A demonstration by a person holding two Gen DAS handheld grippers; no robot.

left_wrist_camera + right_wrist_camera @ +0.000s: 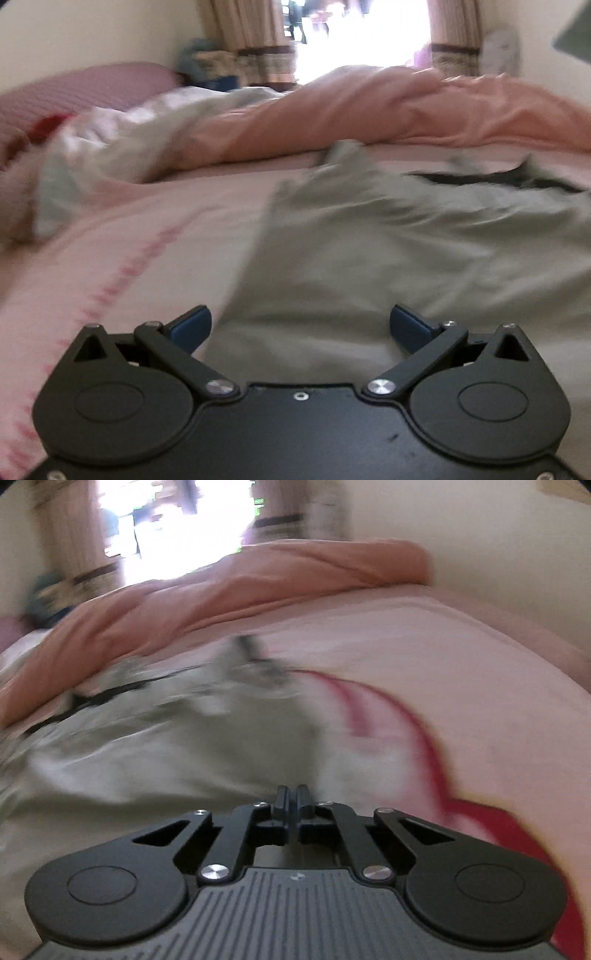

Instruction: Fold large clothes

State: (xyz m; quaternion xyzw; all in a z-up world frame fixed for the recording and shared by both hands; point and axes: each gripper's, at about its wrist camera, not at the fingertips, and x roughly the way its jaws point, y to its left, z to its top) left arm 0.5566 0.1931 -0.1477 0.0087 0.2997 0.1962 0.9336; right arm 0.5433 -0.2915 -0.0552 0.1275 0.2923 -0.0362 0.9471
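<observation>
1. Grey-green cloth: the garment (388, 258) lies spread on the bed sheet (129, 229), filling the centre and the 3 o'clock side of the left wrist view. A dark neck opening (491, 180) shows near its far edge, toward 1 o'clock.
2. The left gripper (301, 326) is spread wide, its blue-padded fingertips (192, 326) well apart. It sits above the near hem of the garment at 6 o'clock. Nothing lies between the fingers; contact with the cloth cannot be confirmed.
3. In the right wrist view the garment (166, 746) occupies the centre and the 9 o'clock side. This view is heavily blurred and detail is poor.
4. The right gripper (291, 801) has its fingers drawn together to a narrow slit at 6 o'clock. Whether any cloth is pinched between them cannot be told; no fabric is visible in the slit.
5. The bed sheet (424, 657) is pale pink. It carries a red curved marking (417, 723) at 3 o'clock in the right view and a row of pink stitching (122, 280) at 8 o'clock in the left view.
6. A salmon-pink duvet (369, 107) is bunched across the far side of the bed at 12 o'clock, beyond the garment. It appears likewise in the right view (258, 587).
7. A white crumpled cover (110, 147) lies at 10 o'clock, adjoining the duvet.
8. A mauve pillow (92, 85) sits at 10 to 11 o'clock, behind the cover.
9. Patterned curtains (243, 37) flank a bright, overexposed window (351, 37) at 12 o'clock.
</observation>
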